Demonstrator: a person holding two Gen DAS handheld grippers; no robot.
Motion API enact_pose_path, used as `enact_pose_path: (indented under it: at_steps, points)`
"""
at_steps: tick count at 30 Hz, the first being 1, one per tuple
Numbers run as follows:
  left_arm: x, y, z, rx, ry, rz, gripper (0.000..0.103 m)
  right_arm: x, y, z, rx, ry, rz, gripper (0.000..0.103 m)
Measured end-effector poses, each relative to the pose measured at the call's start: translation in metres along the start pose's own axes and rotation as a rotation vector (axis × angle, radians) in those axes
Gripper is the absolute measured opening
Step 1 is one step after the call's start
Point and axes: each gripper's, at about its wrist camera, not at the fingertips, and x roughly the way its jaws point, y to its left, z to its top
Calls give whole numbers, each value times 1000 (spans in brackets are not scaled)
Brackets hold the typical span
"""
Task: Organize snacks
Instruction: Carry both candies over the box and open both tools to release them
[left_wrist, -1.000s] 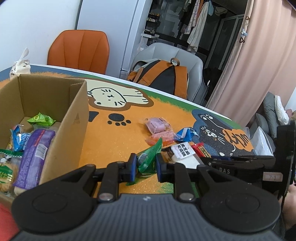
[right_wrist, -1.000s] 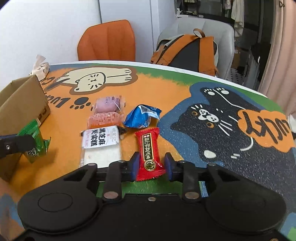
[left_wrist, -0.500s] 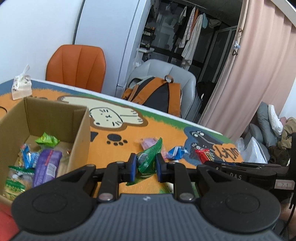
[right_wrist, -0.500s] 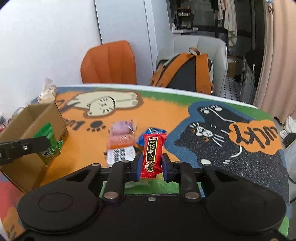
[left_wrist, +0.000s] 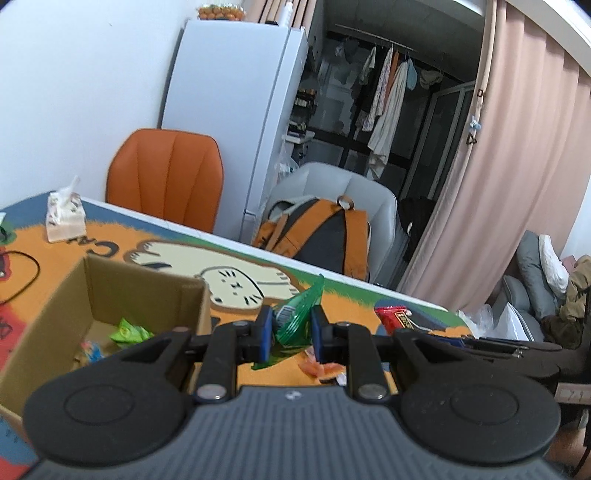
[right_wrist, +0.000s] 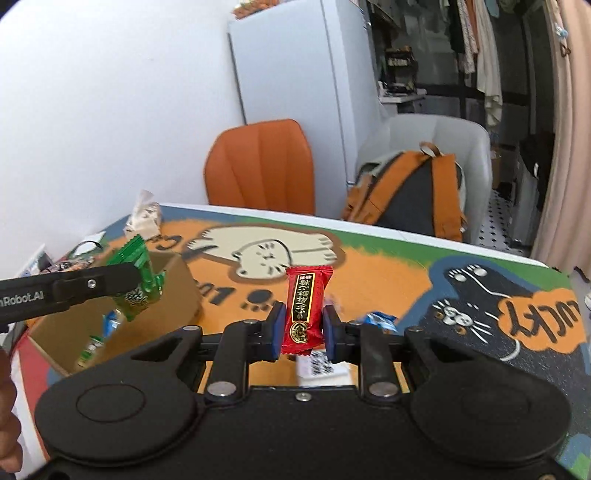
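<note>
My left gripper (left_wrist: 290, 334) is shut on a green snack packet (left_wrist: 295, 314), held in the air just right of the open cardboard box (left_wrist: 147, 284). From the right wrist view the same green packet (right_wrist: 135, 280) hangs over the box (right_wrist: 177, 291), which holds several snacks. My right gripper (right_wrist: 303, 332) is shut on a red snack packet (right_wrist: 306, 302), lifted above the table. That red packet (left_wrist: 393, 317) also shows at the right in the left wrist view. A blue packet (right_wrist: 380, 321) and a white labelled packet (right_wrist: 321, 365) lie on the table below.
The table wears a cartoon cat mat (right_wrist: 388, 273). A tissue pack (left_wrist: 64, 218) stands at the far left. Behind the table are an orange chair (left_wrist: 166, 177) and a grey chair with an orange backpack (left_wrist: 325, 236). An orange packet (left_wrist: 321, 367) lies under the left gripper.
Both grippers have risen from the table, each keeping its packet. The green packet has moved toward the box, and the red packet has left the mat.
</note>
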Motion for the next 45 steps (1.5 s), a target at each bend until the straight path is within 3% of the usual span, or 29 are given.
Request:
enact_pose_path:
  at_steps: [19,33,45]
  points:
    - [-20,52,18,-42,-49,87,20,8,52,19,-10,-51,100,23]
    - [-17,109,22,-104,-26,153,21,28,96,27,-47,-41,141,23]
    - [-26,134,18,-136,-7,222,29,50,126,33,-76,-14,191,23]
